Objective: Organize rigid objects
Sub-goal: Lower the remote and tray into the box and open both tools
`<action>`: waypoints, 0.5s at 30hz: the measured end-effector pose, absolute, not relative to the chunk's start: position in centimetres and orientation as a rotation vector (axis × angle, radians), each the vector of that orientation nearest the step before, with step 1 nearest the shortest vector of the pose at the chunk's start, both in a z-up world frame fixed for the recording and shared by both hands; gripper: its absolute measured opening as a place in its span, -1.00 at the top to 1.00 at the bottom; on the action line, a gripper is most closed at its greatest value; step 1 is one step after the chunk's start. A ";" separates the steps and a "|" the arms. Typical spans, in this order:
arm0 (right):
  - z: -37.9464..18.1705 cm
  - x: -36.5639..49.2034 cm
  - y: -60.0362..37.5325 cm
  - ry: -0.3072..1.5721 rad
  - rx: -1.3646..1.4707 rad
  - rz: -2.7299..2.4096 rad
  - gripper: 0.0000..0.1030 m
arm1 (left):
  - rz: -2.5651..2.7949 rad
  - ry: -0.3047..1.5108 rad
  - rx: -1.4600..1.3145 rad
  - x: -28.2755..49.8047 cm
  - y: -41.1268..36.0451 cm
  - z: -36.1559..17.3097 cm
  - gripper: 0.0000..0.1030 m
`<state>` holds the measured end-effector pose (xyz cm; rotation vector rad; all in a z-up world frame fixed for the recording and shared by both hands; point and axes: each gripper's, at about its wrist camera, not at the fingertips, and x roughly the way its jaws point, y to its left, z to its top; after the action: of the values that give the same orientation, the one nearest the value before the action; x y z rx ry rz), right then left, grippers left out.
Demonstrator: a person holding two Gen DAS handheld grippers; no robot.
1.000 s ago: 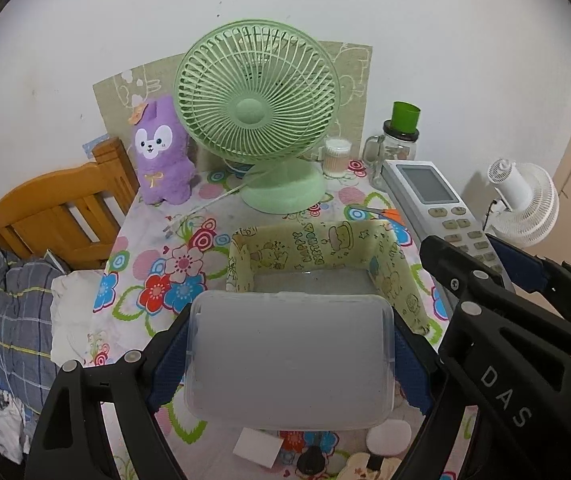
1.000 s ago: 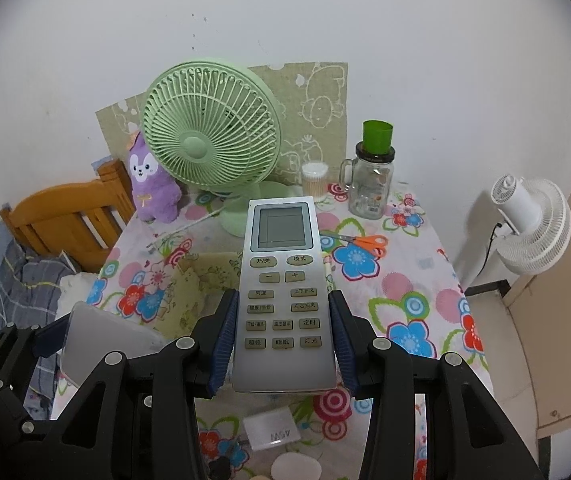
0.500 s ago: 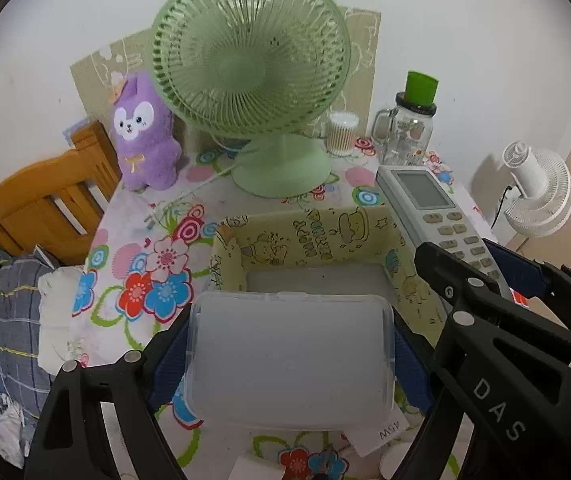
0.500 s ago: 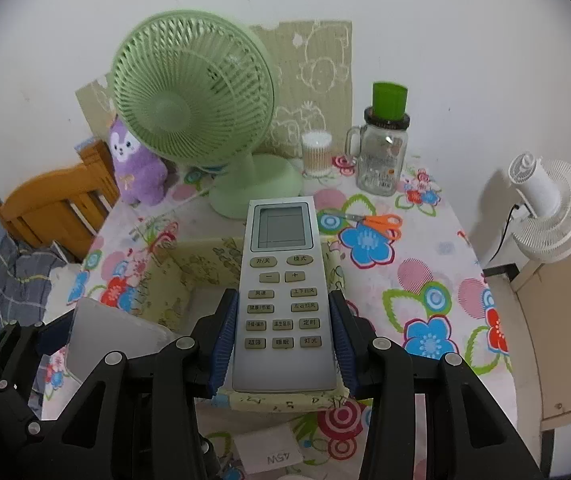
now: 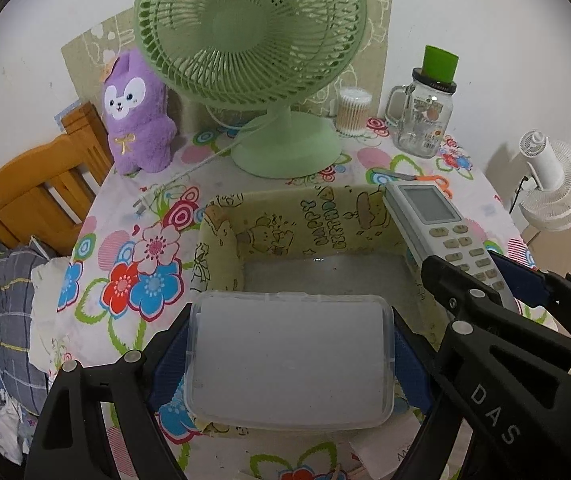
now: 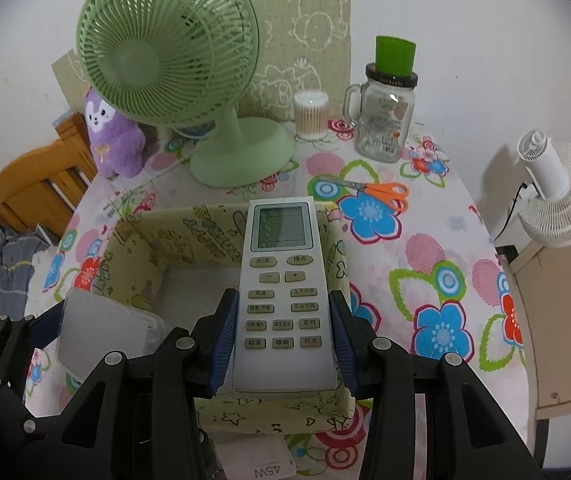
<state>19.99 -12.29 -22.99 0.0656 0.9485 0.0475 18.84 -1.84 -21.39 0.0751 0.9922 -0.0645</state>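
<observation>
The left hand-held gripper (image 5: 289,360) clamps a frosted plastic box (image 5: 289,360) and the right hand-held gripper (image 6: 283,340) clamps a white remote (image 6: 283,288), both over the open fabric bin (image 6: 137,248). The floral-clothed bench (image 6: 425,248) stands against a white wall beside what looks like a wooden bed frame (image 5: 33,192).

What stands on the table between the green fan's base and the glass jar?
A small tub of cotton swabs stands between the fan base and jar, clearest in the right wrist view.
</observation>
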 end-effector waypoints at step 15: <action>-22.3 19.9 -11.8 0.922 0.000 0.004 -0.59 | -0.079 1.031 0.052 20.2 -1.8 -22.6 -0.73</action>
<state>19.86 -11.84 -22.31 -0.0001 0.9221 0.0041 20.17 -1.78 -22.64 0.0520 1.0309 -0.0789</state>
